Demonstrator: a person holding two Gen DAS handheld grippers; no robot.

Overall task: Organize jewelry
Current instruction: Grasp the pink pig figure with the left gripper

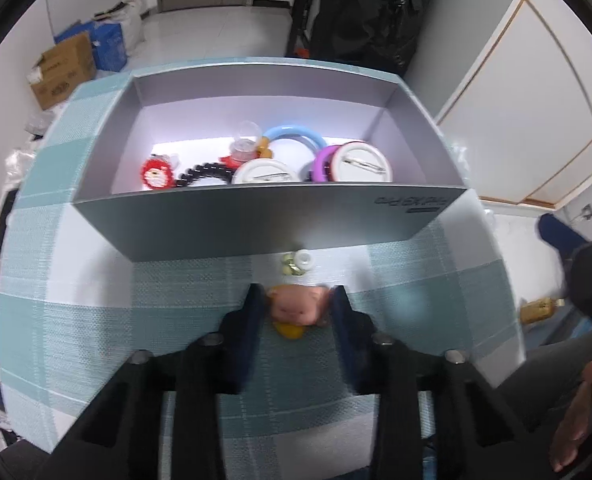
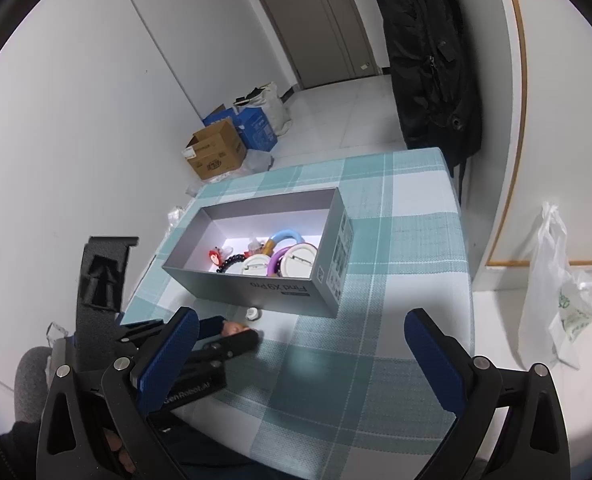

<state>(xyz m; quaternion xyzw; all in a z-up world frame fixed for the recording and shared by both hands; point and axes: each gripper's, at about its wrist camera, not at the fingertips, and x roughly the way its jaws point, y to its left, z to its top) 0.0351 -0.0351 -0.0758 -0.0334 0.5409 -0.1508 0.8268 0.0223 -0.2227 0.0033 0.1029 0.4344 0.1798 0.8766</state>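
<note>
A pink pig charm [image 1: 296,308] with a yellow part under it lies on the teal checked tablecloth [image 1: 96,300], just in front of the grey box [image 1: 256,220]. My left gripper [image 1: 298,300] is shut on it, a dark pad against each side. The right wrist view shows the same grip, with the left gripper [image 2: 238,334] around the pig charm [image 2: 232,326]. A small white and yellow bead trinket [image 1: 296,262] rests against the box's front wall. Inside the box are a red Santa charm [image 1: 158,174], a black bead bracelet [image 1: 204,170], white round badges [image 1: 362,162] and purple and blue rings. My right gripper [image 2: 301,314] hovers open over the cloth, holding nothing.
The grey box [image 2: 256,288] stands mid-table on the tablecloth [image 2: 396,240]. A black backpack [image 2: 428,60] hangs behind the table's far corner. Cardboard boxes [image 2: 216,152] sit on the floor at the left and a white plastic bag [image 2: 560,292] at the right. A person's hand [image 1: 576,420] shows at lower right.
</note>
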